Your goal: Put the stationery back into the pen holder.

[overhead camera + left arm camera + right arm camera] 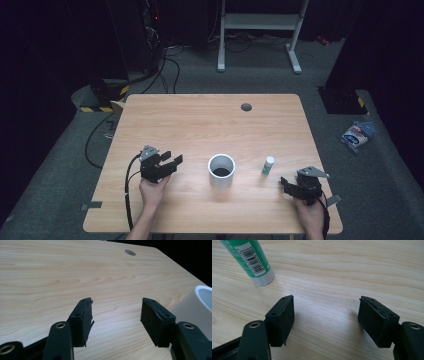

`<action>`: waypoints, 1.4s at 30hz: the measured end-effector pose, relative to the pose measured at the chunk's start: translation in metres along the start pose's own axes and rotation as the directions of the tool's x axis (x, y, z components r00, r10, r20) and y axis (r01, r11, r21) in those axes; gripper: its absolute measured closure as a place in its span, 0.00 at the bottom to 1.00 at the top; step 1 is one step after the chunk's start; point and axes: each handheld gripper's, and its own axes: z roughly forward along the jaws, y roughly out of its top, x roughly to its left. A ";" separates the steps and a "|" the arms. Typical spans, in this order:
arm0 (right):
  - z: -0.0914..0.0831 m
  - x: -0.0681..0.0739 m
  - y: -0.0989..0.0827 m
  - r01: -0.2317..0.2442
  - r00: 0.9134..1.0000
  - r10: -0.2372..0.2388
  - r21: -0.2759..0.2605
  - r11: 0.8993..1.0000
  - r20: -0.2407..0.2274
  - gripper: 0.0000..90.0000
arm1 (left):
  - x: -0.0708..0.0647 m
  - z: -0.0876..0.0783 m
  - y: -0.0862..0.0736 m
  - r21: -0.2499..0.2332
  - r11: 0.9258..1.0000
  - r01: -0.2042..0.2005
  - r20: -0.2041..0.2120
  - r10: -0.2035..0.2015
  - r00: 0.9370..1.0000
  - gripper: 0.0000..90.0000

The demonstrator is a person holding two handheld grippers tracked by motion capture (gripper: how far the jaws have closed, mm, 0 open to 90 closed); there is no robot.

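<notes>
The left tool (172, 159) is hovering over the near left part of the counter (200, 120), its two black jaws standing spread with nothing between them. In the left gripper view the same left tool (116, 308) is showing bare wood grain through the gap, and its pads (152, 320) are touching nothing. A hand (151, 192) is gripping its body from below, and a black cable (129, 195) is trailing back toward the near edge.

Just to the right of this tool, a white cup (221, 170) is standing upright near the middle of the counter, with a dark inside showing at its mouth. In the left gripper view the white cup (197, 305) is appearing at the right edge, close beside the right-hand jaw but apart from it.

The right tool (284, 184) is resting low at the near right corner, also held by a hand (311, 215). In the right gripper view the right tool (325, 307) is likewise spread, with empty counter between its jaws.

A green and white glue stick (268, 165) is standing upright between the cup and the right tool, near both yet touching neither. In the right gripper view the glue stick (253, 261) is standing beyond the left-hand jaw, its barcode label facing the camera.

A round grommet (246, 107) is sitting in the far part of the counter. Beyond the right edge, a blue and white packet (357, 135) is lying on the grey floor (65, 165).
</notes>
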 end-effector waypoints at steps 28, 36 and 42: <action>0.000 0.000 0.000 0.000 1.000 0.000 0.000 1.000 0.000 0.33 | 0.034 0.001 -0.028 0.089 0.994 -0.061 -0.154 0.075 0.985 0.46; 0.000 0.000 0.000 -0.002 1.000 0.002 0.000 1.000 0.000 0.33 | 0.039 0.005 -0.037 0.128 0.984 -0.126 -0.199 0.149 0.969 0.45; 0.000 0.000 0.000 0.001 1.000 -0.001 0.000 1.000 -0.003 0.33 | 0.033 0.007 -0.045 0.127 0.971 -0.204 -0.214 0.227 0.950 0.44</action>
